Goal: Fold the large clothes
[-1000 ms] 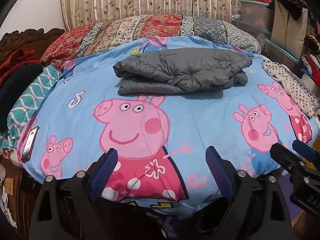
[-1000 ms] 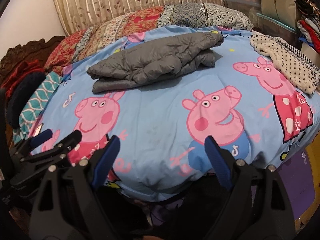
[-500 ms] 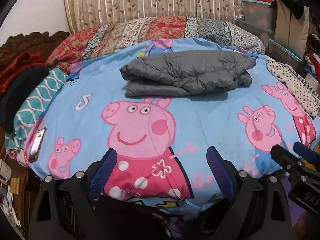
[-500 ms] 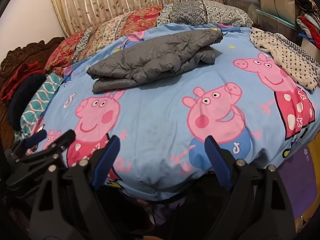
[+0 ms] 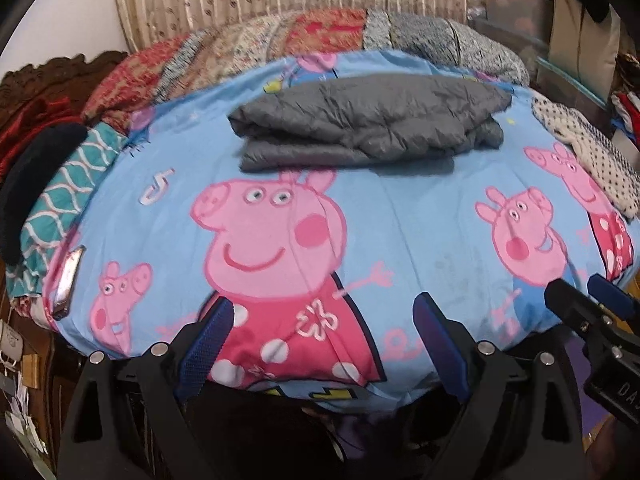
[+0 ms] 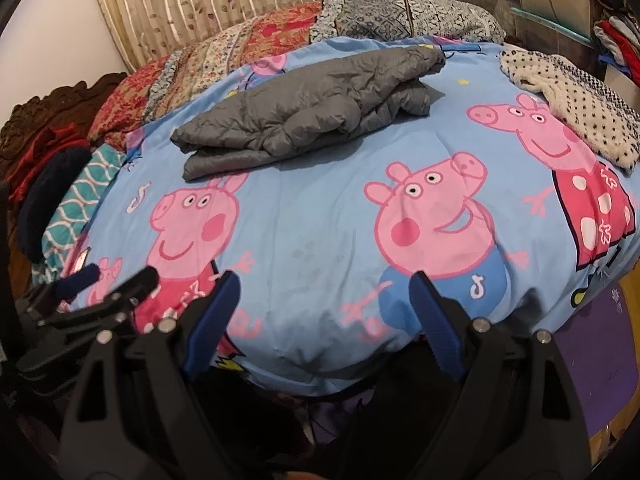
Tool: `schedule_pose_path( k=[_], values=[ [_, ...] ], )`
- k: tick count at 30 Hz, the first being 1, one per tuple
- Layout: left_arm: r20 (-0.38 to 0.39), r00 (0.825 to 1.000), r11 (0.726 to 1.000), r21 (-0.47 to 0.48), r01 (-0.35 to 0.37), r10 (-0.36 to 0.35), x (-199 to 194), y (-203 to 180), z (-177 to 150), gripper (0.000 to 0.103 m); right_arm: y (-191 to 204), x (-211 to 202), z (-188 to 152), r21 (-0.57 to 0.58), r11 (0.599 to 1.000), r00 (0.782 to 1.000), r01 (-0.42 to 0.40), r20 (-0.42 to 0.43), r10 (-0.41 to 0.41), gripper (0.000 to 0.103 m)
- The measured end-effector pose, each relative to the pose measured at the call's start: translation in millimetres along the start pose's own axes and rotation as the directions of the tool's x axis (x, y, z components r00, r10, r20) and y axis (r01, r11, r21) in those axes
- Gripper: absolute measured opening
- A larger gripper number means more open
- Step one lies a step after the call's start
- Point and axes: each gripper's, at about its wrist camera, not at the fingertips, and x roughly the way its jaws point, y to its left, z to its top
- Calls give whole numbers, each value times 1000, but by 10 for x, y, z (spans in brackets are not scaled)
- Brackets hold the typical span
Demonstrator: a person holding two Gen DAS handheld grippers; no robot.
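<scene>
A grey quilted jacket point(image 5: 368, 120) lies folded in a flat bundle on the far half of the bed; it also shows in the right wrist view point(image 6: 304, 108). The bed is covered by a blue cartoon-pig sheet point(image 5: 420, 216). My left gripper point(image 5: 320, 312) is open and empty at the bed's near edge, well short of the jacket. My right gripper point(image 6: 320, 292) is open and empty, also at the near edge. The right gripper shows at the right edge of the left wrist view point(image 5: 592, 312), and the left gripper at the left of the right wrist view point(image 6: 100, 292).
A spotted white garment point(image 6: 572, 96) lies at the bed's right side. A patterned quilt point(image 5: 280, 48) and pillows run along the far edge. A phone point(image 5: 70, 276) lies at the left edge beside teal cloth point(image 5: 68, 188). Boxes and clothes point(image 5: 560, 36) stand at the right.
Both grippers have drifted slightly, the left view shifting a little so the jacket sits further right and lower in frame. Both stay open and empty. The jacket has not moved.
</scene>
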Motion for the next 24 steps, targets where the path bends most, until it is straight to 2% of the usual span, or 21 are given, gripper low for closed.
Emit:
schedule_pose_path(
  k=[7,24],
  values=[
    [-60,998,1000,14,19,-18,143,-69,-45,67,-63,36,-22,21,1000,1000,2,-19,-2,83],
    [-55,998,1000,30,0,1,137,-94,-29,67,-78,80,-4,21,1000,1000,0,-27,1,83]
  ],
)
